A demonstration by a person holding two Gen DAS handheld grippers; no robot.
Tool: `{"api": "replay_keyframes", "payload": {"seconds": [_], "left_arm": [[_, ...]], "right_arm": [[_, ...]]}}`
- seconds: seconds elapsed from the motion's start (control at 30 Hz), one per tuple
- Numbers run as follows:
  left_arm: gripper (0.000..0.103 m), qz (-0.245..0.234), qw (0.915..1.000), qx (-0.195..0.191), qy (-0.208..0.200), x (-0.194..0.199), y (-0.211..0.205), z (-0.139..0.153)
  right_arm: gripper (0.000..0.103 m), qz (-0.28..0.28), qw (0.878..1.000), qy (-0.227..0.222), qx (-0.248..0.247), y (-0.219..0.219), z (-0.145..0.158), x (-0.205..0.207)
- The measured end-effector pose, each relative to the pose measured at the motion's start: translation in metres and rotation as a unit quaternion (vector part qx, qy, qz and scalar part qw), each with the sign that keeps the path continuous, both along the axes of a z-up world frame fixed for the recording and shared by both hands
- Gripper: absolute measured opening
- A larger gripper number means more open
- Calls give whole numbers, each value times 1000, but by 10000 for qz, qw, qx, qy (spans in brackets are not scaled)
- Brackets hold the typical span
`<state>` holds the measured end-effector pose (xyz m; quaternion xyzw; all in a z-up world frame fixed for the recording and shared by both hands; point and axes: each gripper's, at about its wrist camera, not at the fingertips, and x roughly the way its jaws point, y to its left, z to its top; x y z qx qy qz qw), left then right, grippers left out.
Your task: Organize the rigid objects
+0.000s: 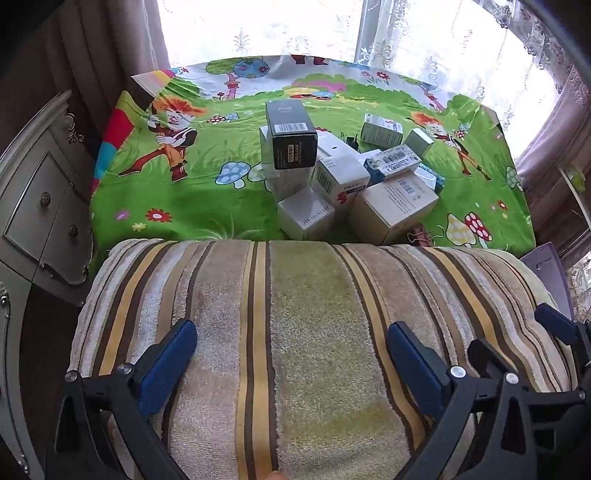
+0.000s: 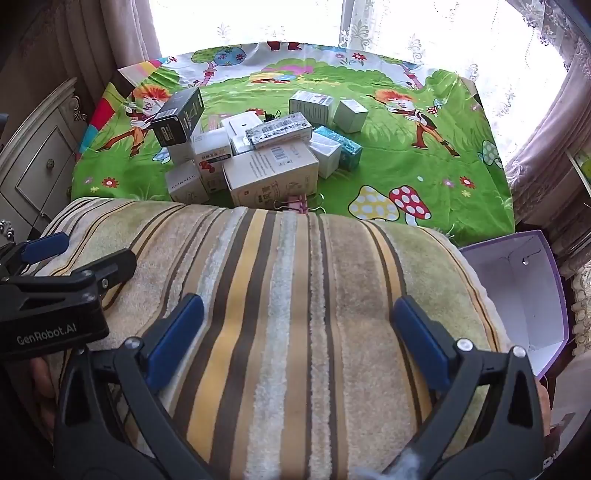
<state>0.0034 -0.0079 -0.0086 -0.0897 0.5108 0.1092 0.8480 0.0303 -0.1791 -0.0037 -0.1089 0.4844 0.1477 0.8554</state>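
A heap of small cardboard boxes lies on the green cartoon tablecloth [image 1: 192,192]. A black box [image 1: 291,140] tops the heap, also in the right wrist view [image 2: 177,116]. Around it are white boxes [image 1: 393,208] [image 2: 271,171] and a teal box [image 2: 341,146]. My left gripper [image 1: 291,354] is open and empty over a striped cushion [image 1: 295,314], well short of the boxes. My right gripper [image 2: 297,325] is open and empty over the same cushion [image 2: 295,277]. The left gripper also shows at the left of the right wrist view [image 2: 79,254].
An open purple box [image 2: 517,295] with a white inside stands at the cushion's right. A pink binder clip [image 2: 295,203] lies at the table's near edge. A white drawer cabinet [image 1: 40,206] stands left. Lace curtains [image 1: 424,33] hang behind the table.
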Motion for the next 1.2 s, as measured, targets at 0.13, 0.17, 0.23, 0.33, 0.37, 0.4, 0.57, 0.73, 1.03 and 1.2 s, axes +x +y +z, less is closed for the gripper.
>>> {"api": "replay_keyframes", "payload": {"seconds": [0.13,0.17,0.23,0.33,0.37,0.4,0.57,0.73,1.03,1.2], "left_arm": [[103,30,10000,34,-14,1,-1,2],[103,39,10000,56,-10,2,-1,2],[103,80,9999,106,2,3,-2,3],[103,87,9999,127,-16,3,-2,3],[103,89,9999,115,-22,2,-2,3],[103,89,9999,107,-22,2,-2,3],[103,77,10000,48,-28,2,0,3],[103,68,10000,16,-37,2,1,3],[103,32,9999,-87,-50,0,3,3],[103,-132,9993,-306,-189,-5,5,4]], "right_arm": [[103,4,10000,-3,-3,0,0,0],[103,4,10000,-1,-4,0,0,0],[103,6,10000,-6,-8,0,0,0],[103,14,10000,-17,-18,0,0,0],[103,14,10000,-20,-20,0,0,0],[103,11,10000,-17,-18,0,0,0],[103,9,10000,-25,-16,1,0,-1],[103,1,10000,-26,-5,1,1,-1],[103,-6,10000,-31,3,1,1,-2],[103,-22,9999,-84,64,0,1,-2]]}}
